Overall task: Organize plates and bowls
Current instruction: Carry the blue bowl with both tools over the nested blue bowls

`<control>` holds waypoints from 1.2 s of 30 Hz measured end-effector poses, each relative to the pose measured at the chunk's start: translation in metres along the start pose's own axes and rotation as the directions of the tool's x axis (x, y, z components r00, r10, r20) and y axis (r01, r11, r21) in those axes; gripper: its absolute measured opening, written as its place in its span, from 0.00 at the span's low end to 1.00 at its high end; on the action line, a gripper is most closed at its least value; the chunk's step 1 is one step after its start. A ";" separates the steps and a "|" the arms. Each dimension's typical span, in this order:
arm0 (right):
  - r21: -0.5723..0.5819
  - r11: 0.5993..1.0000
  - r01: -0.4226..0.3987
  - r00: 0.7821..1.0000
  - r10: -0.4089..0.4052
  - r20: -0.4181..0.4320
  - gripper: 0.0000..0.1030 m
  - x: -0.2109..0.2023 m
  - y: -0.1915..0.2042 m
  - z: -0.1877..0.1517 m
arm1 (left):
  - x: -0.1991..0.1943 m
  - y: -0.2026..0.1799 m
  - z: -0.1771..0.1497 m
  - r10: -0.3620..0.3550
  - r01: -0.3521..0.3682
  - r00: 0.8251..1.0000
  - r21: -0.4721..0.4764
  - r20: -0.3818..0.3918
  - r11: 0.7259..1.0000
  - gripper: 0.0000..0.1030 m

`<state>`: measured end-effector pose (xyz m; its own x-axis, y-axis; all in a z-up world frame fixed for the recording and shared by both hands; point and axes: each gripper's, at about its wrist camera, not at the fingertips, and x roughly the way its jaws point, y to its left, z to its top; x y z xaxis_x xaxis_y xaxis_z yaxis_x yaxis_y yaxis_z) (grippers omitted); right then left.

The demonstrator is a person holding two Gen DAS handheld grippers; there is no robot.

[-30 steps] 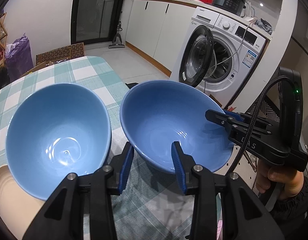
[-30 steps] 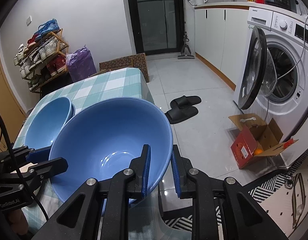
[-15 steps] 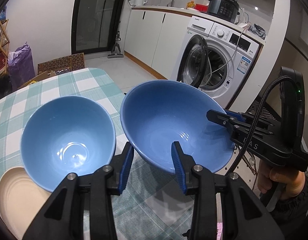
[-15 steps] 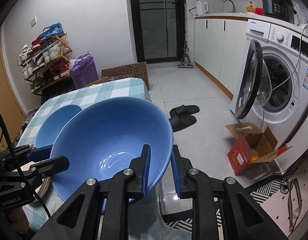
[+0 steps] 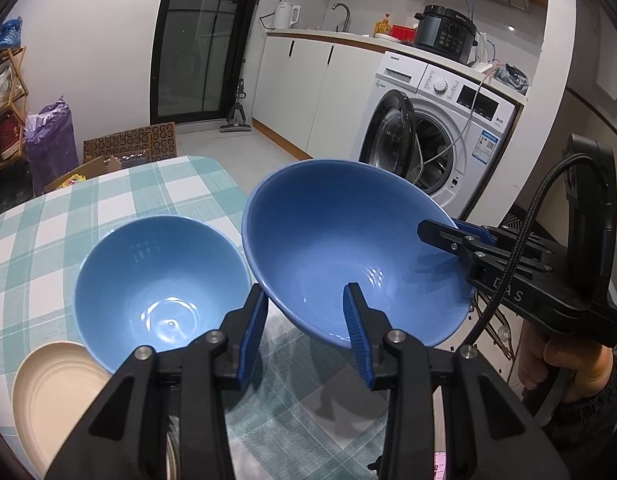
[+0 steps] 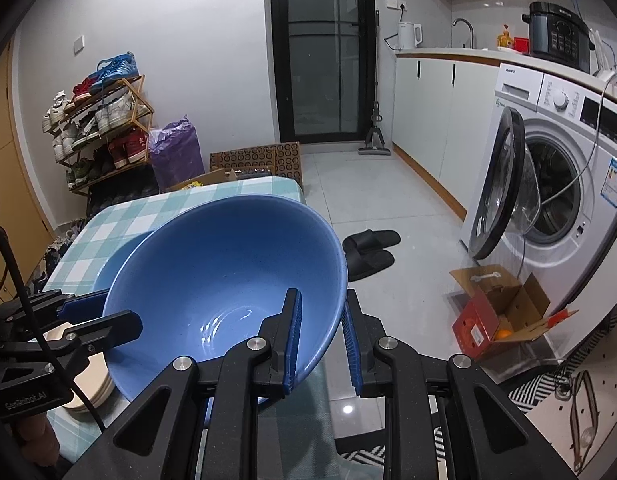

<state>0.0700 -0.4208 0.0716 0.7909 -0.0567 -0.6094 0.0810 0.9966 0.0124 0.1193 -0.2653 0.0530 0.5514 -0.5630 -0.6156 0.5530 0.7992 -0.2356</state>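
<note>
A large blue bowl (image 5: 348, 256) hangs tilted above the table's right edge, held from two sides. My left gripper (image 5: 304, 320) straddles its near-left wall, one finger inside and one beneath, and looks shut on it. My right gripper (image 6: 320, 336) is shut on the opposite rim; in the left wrist view the right gripper (image 5: 440, 232) reaches in from the right, held by a person's hand. A smaller blue bowl (image 5: 160, 288) sits on the table to the left, partly on a beige plate (image 5: 56, 384). The large blue bowl (image 6: 228, 280) hides most of it in the right wrist view.
A green-and-white checked cloth covers the table (image 5: 108, 200). Right of the table stands a washing machine (image 6: 556, 184) with its door open, with a cardboard box (image 6: 496, 312) and slippers (image 6: 368, 252) on the floor. A shoe rack (image 6: 100, 132) stands far left.
Both grippers have risen together with the large blue bowl. The smaller bowl and the plate on the table have dropped lower and look farther away.
</note>
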 end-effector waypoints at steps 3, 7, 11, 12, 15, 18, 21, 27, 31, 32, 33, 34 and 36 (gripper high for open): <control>-0.008 1.000 -0.005 1.000 0.005 0.013 0.20 -0.004 0.004 0.005 | -0.004 0.001 0.003 0.010 -0.010 1.000 -0.001 0.015 1.000 0.37; -0.022 1.000 -0.014 1.000 0.014 0.026 0.20 -0.008 0.010 0.014 | -0.010 0.005 0.005 0.016 -0.016 0.999 -0.010 0.033 1.000 0.37; -0.041 0.999 -0.024 0.999 0.026 0.041 0.20 -0.011 0.017 0.021 | -0.015 0.012 0.008 0.026 -0.025 0.999 -0.025 0.047 0.999 0.37; -0.045 0.999 -0.028 0.999 0.030 0.044 0.20 -0.011 0.020 0.023 | -0.016 0.013 0.008 0.029 -0.027 0.998 -0.028 0.050 0.999 0.37; -0.054 0.998 -0.036 0.998 0.039 0.050 0.20 -0.010 0.026 0.027 | -0.019 0.018 0.009 0.038 -0.036 0.998 -0.036 0.058 0.999 0.37; -0.063 0.997 -0.044 0.997 0.047 0.053 0.20 -0.008 0.032 0.030 | -0.021 0.022 0.009 0.046 -0.043 0.997 -0.043 0.062 0.998 0.37; -0.072 0.996 -0.053 0.996 0.057 0.067 0.20 -0.008 0.039 0.034 | -0.023 0.029 0.010 0.050 -0.047 0.997 -0.054 0.066 0.997 0.37; -0.082 0.994 -0.071 0.995 0.077 0.069 0.20 -0.002 0.054 0.039 | -0.028 0.040 0.008 0.069 -0.064 0.995 -0.067 0.071 0.996 0.37; -0.092 0.992 -0.088 0.994 0.094 0.062 0.20 0.005 0.065 0.041 | -0.032 0.047 0.006 0.086 -0.080 0.993 -0.080 0.075 0.994 0.37; -0.093 0.991 -0.091 0.993 0.097 0.062 0.20 0.006 0.066 0.042 | -0.033 0.050 0.006 0.089 -0.083 0.993 -0.085 0.075 0.993 0.37; -0.095 0.991 -0.096 0.993 0.102 0.061 0.20 0.008 0.068 0.043 | -0.034 0.053 0.005 0.092 -0.085 0.993 -0.090 0.076 0.992 0.37; -0.098 0.990 -0.101 0.993 0.107 0.058 0.20 0.009 0.070 0.044 | -0.035 0.055 0.005 0.094 -0.086 0.993 -0.097 0.077 0.992 0.37; -0.105 0.988 -0.110 0.992 0.116 0.054 0.20 0.014 0.077 0.045 | -0.037 0.060 0.003 0.099 -0.091 0.992 -0.106 0.077 0.990 0.37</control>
<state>0.1147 -0.3473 0.1003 0.8267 0.0565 -0.5598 -0.0707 0.9975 -0.0037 0.1339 -0.1974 0.0643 0.6502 -0.4955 -0.5760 0.4311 0.8648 -0.2573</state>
